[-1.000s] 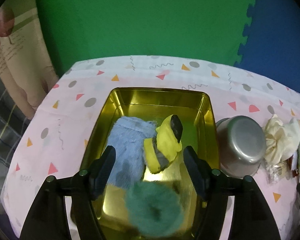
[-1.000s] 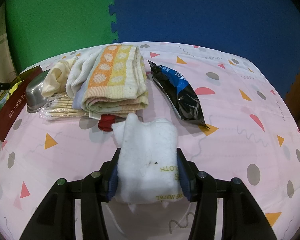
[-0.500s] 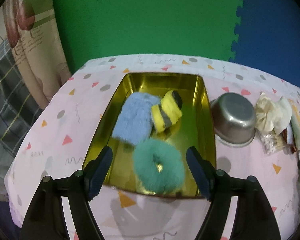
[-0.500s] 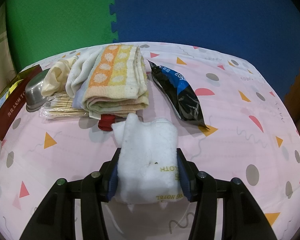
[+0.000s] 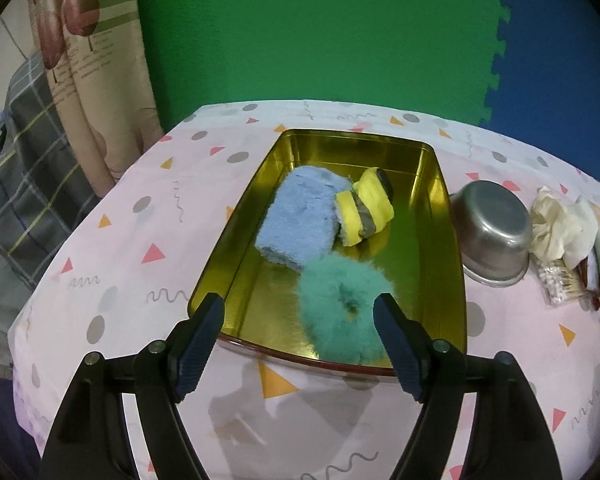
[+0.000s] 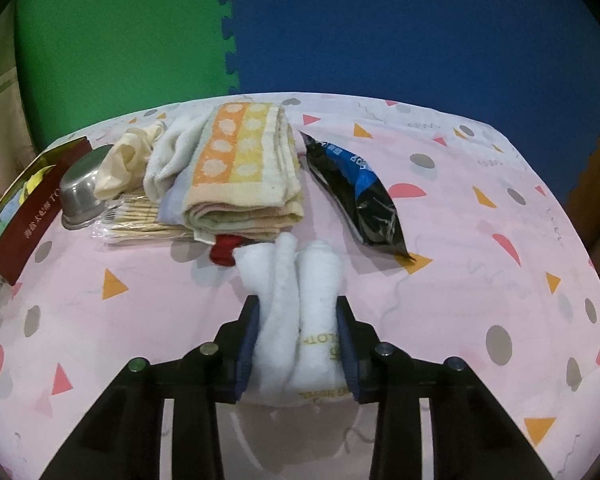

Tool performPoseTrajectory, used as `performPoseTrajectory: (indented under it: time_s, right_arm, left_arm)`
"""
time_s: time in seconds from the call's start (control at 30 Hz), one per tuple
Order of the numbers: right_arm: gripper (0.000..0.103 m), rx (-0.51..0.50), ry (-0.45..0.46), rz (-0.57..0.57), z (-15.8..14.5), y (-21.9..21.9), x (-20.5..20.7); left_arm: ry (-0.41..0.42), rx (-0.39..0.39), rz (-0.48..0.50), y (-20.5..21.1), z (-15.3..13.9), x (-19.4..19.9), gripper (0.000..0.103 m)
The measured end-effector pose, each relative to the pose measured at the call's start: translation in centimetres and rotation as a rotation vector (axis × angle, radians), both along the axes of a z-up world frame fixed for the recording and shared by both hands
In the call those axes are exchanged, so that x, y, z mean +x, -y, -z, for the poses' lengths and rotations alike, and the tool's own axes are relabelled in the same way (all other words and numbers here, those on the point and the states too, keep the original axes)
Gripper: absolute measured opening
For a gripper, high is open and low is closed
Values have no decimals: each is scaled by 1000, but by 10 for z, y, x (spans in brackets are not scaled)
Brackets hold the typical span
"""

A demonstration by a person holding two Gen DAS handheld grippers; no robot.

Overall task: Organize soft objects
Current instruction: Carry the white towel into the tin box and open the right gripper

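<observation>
Right gripper has just been closing, and its blue pads now squeeze a white cloth from both sides, bunching it into two upright folds; gold lettering shows on the cloth's near end. Just beyond the cloth's far end lies a small red item, partly tucked under a folded orange-and-yellow towel. Left of that towel sits a clear packet of wooden sticks, a cream scrunched cloth and an upturned steel bowl. Right of the towel lies a black and blue packet, apart from the white cloth. All of it rests on a pink patterned tablecloth.

Left gripper has its jaws spread wide, having just been opening, with nothing between the pads. It hovers at the near edge of a gold tin. Inside the tin, nearest the gripper, lies a teal fluffy ring; beyond it a pale blue fluffy cloth and, touching that cloth's right side, a yellow and grey rolled item. The steel bowl stands just right of the tin.
</observation>
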State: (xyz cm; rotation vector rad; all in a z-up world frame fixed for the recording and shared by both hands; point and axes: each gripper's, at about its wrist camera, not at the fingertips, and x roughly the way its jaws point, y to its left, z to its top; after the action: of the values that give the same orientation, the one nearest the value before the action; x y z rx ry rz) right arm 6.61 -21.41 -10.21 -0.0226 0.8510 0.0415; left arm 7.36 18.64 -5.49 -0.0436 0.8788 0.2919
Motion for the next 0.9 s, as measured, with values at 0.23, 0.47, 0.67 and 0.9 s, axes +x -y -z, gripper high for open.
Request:
performPoseTrajectory:
  time_s: [0.23,0.47,0.67,0.9]
  right_arm:
    - [35,15,1,-71,-14,-27,-8]
    - [35,12,16,-196,-26,-78,-9]
    - [35,42,28,-311,-40,-132,-4]
    - [35,68,54,-431,-51,-200,9]
  left_arm:
    - [9,-1,-3,-1,-1,-2,81]
    - [17,-11,-20,-7,-2,-11,81]
    - [40,-28,-65,-21,-5,-23,81]
    - [52,-56,-130,-39,-5,-30,81]
